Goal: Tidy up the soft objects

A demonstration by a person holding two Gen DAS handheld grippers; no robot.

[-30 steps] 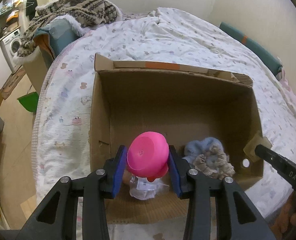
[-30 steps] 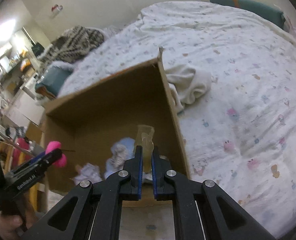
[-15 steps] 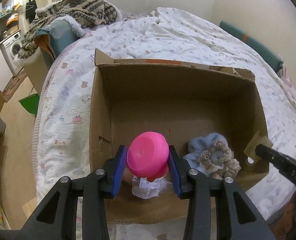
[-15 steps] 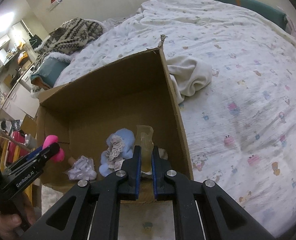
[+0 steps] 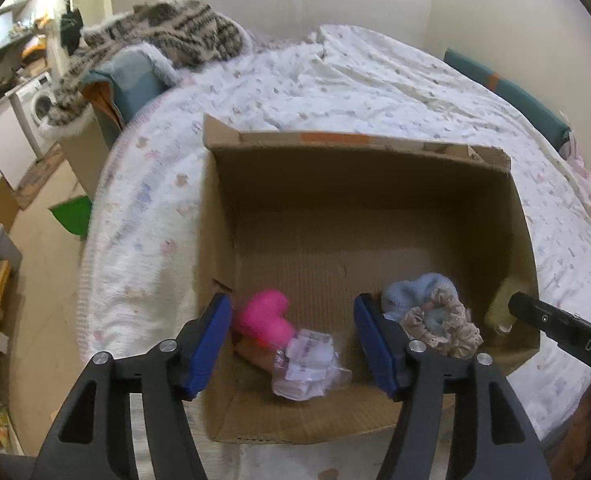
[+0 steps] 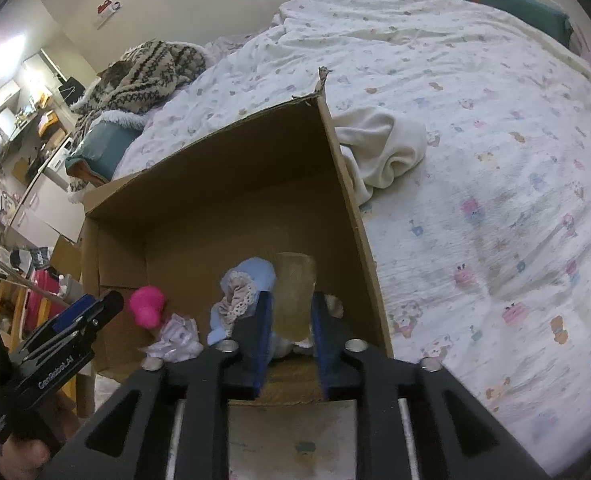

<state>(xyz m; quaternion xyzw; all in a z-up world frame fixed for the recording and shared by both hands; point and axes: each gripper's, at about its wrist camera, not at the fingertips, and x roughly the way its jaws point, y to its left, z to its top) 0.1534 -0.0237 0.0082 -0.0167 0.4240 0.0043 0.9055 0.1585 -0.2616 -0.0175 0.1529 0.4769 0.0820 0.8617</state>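
An open cardboard box (image 5: 359,148) (image 6: 231,184) sits on the bed. My left gripper (image 5: 293,312) is open over the box's near left corner. The pink soft toy (image 5: 265,318) (image 6: 148,306) lies blurred in the box below the jaws, free of them. A clear plastic bag (image 5: 307,364) (image 6: 175,338) and a blue and lace scrunchie bundle (image 5: 431,312) (image 6: 243,292) lie on the box floor. My right gripper (image 6: 289,312) holds a yellowish translucent soft piece (image 6: 293,294) (image 5: 497,308) between its slightly parted jaws, over the box's near right corner.
A cream cloth (image 6: 379,148) lies on the printed bedsheet (image 6: 475,128) just outside the box's right wall. A patterned knit blanket (image 5: 163,36) is heaped at the bed's far left. The floor with a washing machine (image 5: 41,106) and clutter lies left of the bed.
My left gripper opened and the pink toy dropped from it into the box. My right gripper's jaws parted a little around the yellowish piece.
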